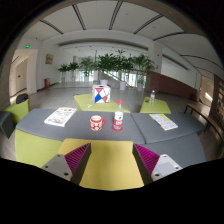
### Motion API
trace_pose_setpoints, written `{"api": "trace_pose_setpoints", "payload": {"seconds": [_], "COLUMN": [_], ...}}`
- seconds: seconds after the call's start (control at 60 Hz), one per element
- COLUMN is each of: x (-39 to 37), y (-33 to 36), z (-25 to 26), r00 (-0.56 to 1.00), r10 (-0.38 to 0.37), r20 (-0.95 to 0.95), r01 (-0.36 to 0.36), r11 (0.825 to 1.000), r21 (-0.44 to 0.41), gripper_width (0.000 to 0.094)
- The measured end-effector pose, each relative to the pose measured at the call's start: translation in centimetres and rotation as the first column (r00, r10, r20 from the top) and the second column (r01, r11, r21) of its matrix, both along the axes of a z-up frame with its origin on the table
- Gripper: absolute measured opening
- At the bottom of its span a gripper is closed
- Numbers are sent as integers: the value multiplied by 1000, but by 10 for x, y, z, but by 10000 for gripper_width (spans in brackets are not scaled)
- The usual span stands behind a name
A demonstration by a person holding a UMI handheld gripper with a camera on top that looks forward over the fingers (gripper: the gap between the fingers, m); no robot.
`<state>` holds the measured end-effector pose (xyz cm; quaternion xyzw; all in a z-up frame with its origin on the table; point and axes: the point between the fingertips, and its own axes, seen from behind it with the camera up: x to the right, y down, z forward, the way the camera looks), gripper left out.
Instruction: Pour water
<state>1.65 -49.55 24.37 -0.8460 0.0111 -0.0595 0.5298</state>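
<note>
Bottle point(118, 117) with a red cap stands on the table point(60, 132) beside a red mug point(96, 123) — well beyond the gripper point(112, 158), fingers spread and empty.

The table point(60, 140) has grey and yellow-green panels. On it stands a red mug point(96, 123) w/ white pattern, and beside it a clear bottle point(118, 118) w/ red cap and red label. A white sheet point(60, 116) lies on the grey part, another paper point(163, 122) on the other side. Behind is a sign point(102, 95) in white, red and blue. The plants point(105, 65) are green. The pads point(76, 156) of the gripper point(111, 160) are magenta w/ fine stripes.
</note>
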Motion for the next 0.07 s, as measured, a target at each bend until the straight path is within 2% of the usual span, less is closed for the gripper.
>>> {"api": "trace_pose_setpoints", "payload": {"seconds": [0.067], "x": [-2], "y": [1], "z": [0], "r00": [1000], "r10": [6], "r20": [-11], "r01": [-6], "r11": [1000], "r21": [4], "gripper_width": [858]}}
